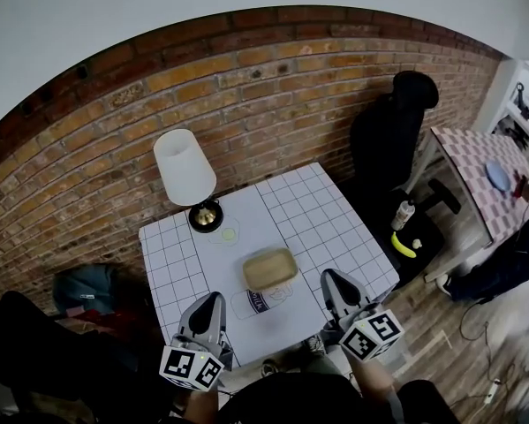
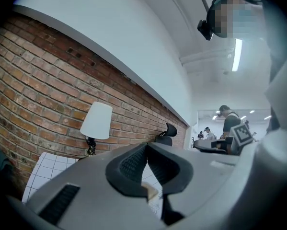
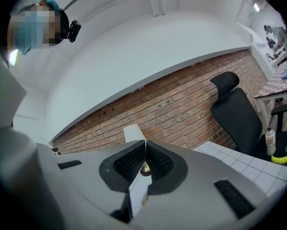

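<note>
Both grippers hover at the near edge of the grid-patterned tabletop point(image 1: 295, 206), left gripper point(image 1: 214, 300) and right gripper point(image 1: 333, 278) flanking a shallow wooden tray point(image 1: 269, 268). A white-shaded lamp point(image 1: 185, 166) stands at the far left corner against the brick wall point(image 1: 246, 78). Over on the right there's a black chair point(image 1: 396, 140), with a banana point(image 1: 404, 246) on the floor.

**What the gripper views hide**

In the left gripper view, the left claw point(image 2: 147, 145) covers most of the desk point(image 2: 43, 171); only a sliver of the wooden tray point(image 2: 152, 192) shows. In the right gripper view, the right claw point(image 3: 144, 145) hides the lamp point(image 3: 132, 133) between shade and brass base.
</note>
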A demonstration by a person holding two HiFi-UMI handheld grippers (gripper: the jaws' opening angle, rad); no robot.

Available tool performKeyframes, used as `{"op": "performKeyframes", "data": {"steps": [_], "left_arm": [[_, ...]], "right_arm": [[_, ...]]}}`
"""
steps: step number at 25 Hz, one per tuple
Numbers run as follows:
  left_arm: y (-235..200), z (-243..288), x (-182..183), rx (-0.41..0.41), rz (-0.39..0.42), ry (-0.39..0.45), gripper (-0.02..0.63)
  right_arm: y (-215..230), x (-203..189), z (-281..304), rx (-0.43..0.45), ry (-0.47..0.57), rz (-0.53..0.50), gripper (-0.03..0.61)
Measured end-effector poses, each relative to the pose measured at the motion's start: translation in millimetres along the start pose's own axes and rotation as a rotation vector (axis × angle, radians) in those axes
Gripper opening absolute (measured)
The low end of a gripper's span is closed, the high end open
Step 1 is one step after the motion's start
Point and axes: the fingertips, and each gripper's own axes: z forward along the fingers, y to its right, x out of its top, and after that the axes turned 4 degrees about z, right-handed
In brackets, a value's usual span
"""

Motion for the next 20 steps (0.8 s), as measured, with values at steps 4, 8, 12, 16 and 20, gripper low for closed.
{"op": "performKeyframes", "data": {"steps": [4, 8, 12, 16, 20], "left_arm": [[-3, 16, -4, 0.046, 0.002, 0.004, 0.011], [-7, 28, -8, 0.087, -0.002, 0.011, 0.011], [-13, 39, -14, 0.138, -0.006, 0.006, 0.011], [-18, 45, -22, 0.180, 0.003, -0.007, 0.011], [-22, 53, -31, 0.205, 0.001, -0.026, 0.011]], "right_arm": [[17, 3, 20, 0.028, -0.028, -0.002, 0.005], [32, 3, 39, 0.057, -0.062, -0.004, 0.005], [45, -4, 57, 0.089, -0.091, 0.000, 0.005], [54, -14, 71, 0.115, -0.133, 0.003, 0.006], [64, -24, 84, 0.125, -0.162, 0.009, 0.005]]}}
